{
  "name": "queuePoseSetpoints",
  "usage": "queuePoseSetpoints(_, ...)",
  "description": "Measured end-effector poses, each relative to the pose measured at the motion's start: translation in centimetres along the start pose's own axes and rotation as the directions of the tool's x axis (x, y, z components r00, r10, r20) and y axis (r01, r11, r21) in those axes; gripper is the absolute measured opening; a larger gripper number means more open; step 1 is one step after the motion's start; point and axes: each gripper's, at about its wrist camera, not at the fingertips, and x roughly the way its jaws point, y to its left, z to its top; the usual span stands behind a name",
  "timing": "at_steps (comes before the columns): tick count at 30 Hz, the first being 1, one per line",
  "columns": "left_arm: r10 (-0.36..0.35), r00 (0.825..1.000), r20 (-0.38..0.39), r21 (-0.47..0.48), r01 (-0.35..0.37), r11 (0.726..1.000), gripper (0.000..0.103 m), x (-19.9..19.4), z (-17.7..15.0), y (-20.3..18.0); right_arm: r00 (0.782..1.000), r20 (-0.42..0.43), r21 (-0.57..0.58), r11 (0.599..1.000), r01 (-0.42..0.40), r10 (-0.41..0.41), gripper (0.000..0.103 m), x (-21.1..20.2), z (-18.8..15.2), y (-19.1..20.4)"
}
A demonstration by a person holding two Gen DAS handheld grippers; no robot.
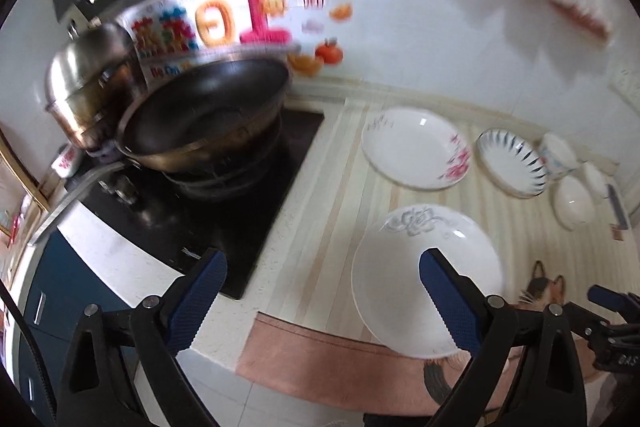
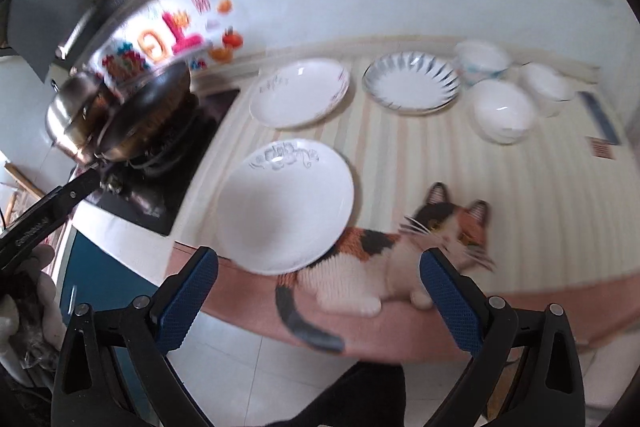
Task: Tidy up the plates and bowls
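Observation:
A white plate with a grey flower [image 1: 424, 275] [image 2: 286, 205] lies near the counter's front edge. Behind it lie a pink-flowered plate [image 1: 416, 149] [image 2: 300, 93] and a blue-rayed plate [image 1: 512, 163] [image 2: 412, 83]. Three white bowls [image 1: 574, 203] [image 2: 502, 111] stand at the far right. My left gripper [image 1: 322, 281] is open and empty above the front edge, its right finger over the grey-flower plate. My right gripper [image 2: 320, 277] is open and empty, just in front of that plate. The right gripper's tip shows in the left wrist view [image 1: 608, 301].
A black wok [image 1: 208, 115] [image 2: 140, 119] and a steel pot [image 1: 88, 83] sit on the black stove [image 1: 224, 219] at the left. The striped mat [image 2: 520, 195] has a cat picture [image 2: 400, 251]. The floor lies below the counter edge.

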Motion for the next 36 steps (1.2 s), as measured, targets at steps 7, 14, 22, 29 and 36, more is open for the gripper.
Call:
queuePoseSetpoints(7,-0.049,0.984,-0.171,-0.053,0.04,0.998,0.09,8.2,0.5,-1.3,0.976,-0.21,-0.018,0.998,-0.061,0.056,0.1,12.3,5.0,-3.4)
queuePoseSetpoints(14,-0.156,0.914,-0.375,-0.11,0.123,0.986,0.054,15.7,-0.4,-2.1,0.925,-0.349,0.057,0.989,-0.138,0.149,0.07,20.2,6.5,-6.0)
queuePoseSetpoints(22,-0.196,0.863,-0.466,-0.096,0.171,0.981,0.036,18.4,-1.2,-3.2,0.861,-0.389,0.231,0.939,-0.253,0.328,0.02,24.6,7.0,-8.1)
queuePoseSetpoints(29,-0.192,0.872,-0.45,-0.063,0.184,0.981,0.033,17.3,-0.8,-4.1,0.863,-0.403,0.217,0.947,-0.235,0.306,0.014,25.2,7.0,-7.9)
queuePoseSetpoints(36,-0.217,0.88,-0.423,-0.043,0.219,0.975,0.033,15.6,0.8,-5.9,0.854,-0.419,0.249,0.943,-0.219,0.309,0.014,23.9,7.3,-9.4)
